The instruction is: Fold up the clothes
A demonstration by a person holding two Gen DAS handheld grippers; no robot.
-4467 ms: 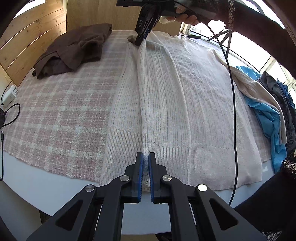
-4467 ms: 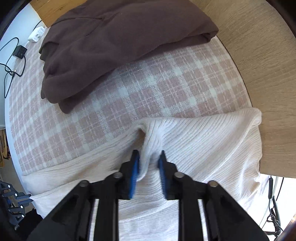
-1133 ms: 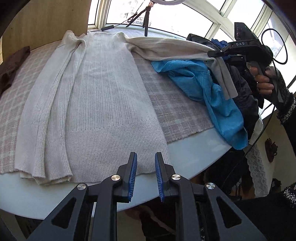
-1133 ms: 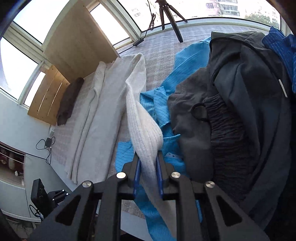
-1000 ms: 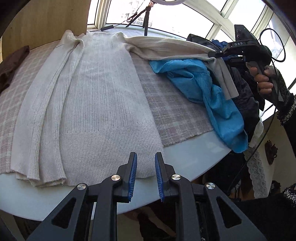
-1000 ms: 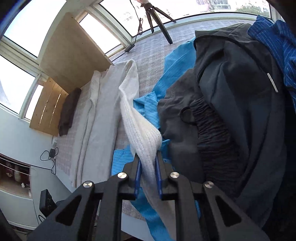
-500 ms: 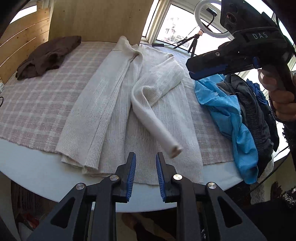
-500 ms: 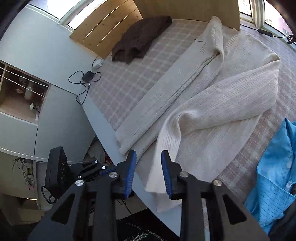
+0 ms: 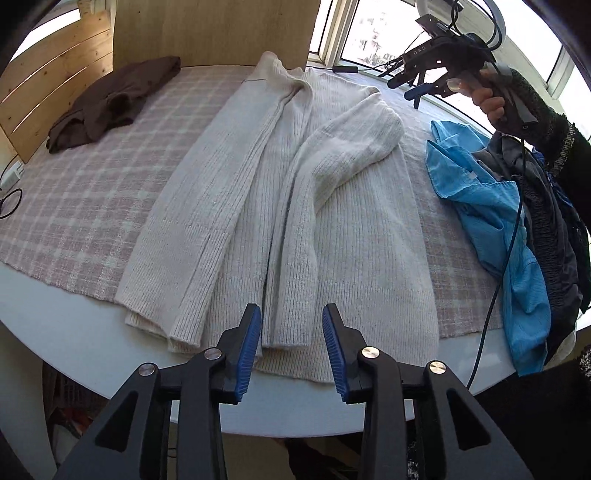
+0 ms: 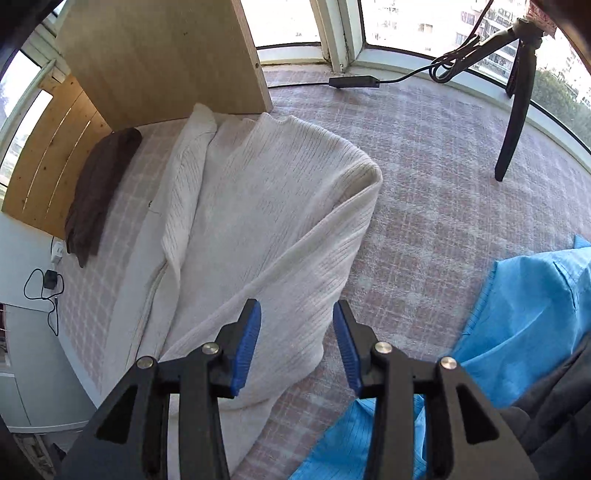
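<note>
A cream ribbed sweater (image 9: 280, 199) lies flat on the plaid cloth (image 9: 92, 184), both sleeves folded in over its body; it also shows in the right wrist view (image 10: 258, 221). My left gripper (image 9: 291, 343) is open and empty, just above the sweater's hem at the table's near edge. My right gripper (image 10: 297, 339) is open and empty, above the folded right sleeve near the shoulder. In the left wrist view the right gripper (image 9: 410, 88) hangs in the air beyond the sweater's right shoulder.
A folded brown garment (image 9: 110, 99) lies at the far left by a wooden board (image 9: 207, 33). A blue shirt (image 9: 491, 221) and dark clothes (image 9: 554, 229) are piled at the right. A tripod (image 10: 517, 92) and cable stand by the window. The white table edge (image 9: 74, 332) is near.
The right sleeve, held by my right gripper a second ago, now lies folded across the sweater. Both grippers have opened wider. The right gripper has pulled back toward the shoulder.
</note>
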